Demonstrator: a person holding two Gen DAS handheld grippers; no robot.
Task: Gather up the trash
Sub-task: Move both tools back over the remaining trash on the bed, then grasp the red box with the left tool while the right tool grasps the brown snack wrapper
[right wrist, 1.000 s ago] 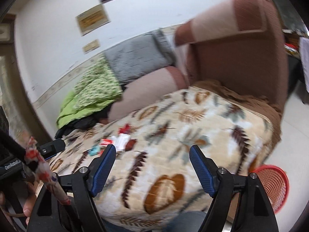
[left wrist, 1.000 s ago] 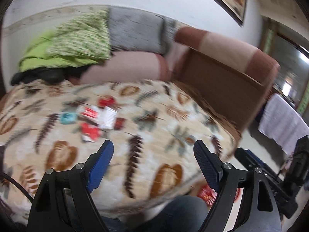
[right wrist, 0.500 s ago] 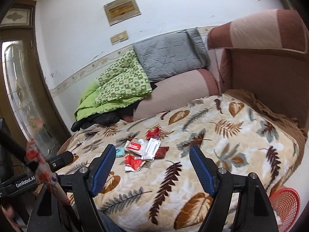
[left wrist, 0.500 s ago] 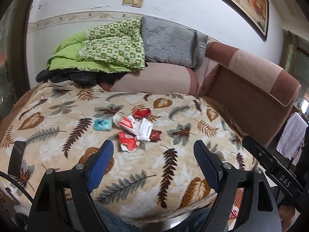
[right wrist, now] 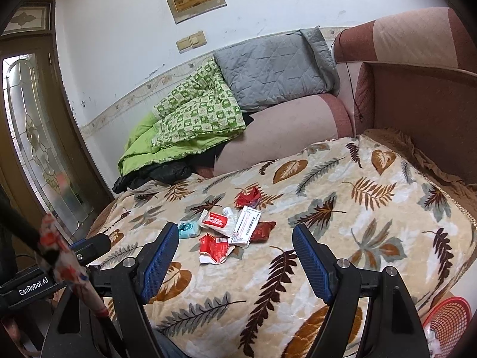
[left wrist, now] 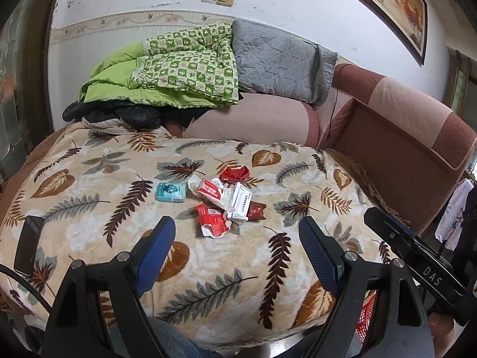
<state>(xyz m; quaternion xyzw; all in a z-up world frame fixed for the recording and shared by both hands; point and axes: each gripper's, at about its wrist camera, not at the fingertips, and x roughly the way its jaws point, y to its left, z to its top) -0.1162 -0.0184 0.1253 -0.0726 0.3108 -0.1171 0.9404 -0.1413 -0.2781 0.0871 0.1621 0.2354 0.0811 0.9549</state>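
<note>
A pile of wrappers lies in the middle of the blanket; a small packet lies just left of it; a phone lies at the blanket's left edge; the folded quilt and pillow rest behind; a basket stands on the floor, right.

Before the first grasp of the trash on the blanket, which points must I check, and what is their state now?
1. Left claw open, holds nothing: ok.
2. Right claw open, holds nothing: ok.
3. Wrapper pile in clear view on the blanket: ok.
4. Red basket by the bed edge, ready to receive: ok.
5. Phone apart from the pile: ok.
6. Teal packet is trash: cannot tell.
</note>
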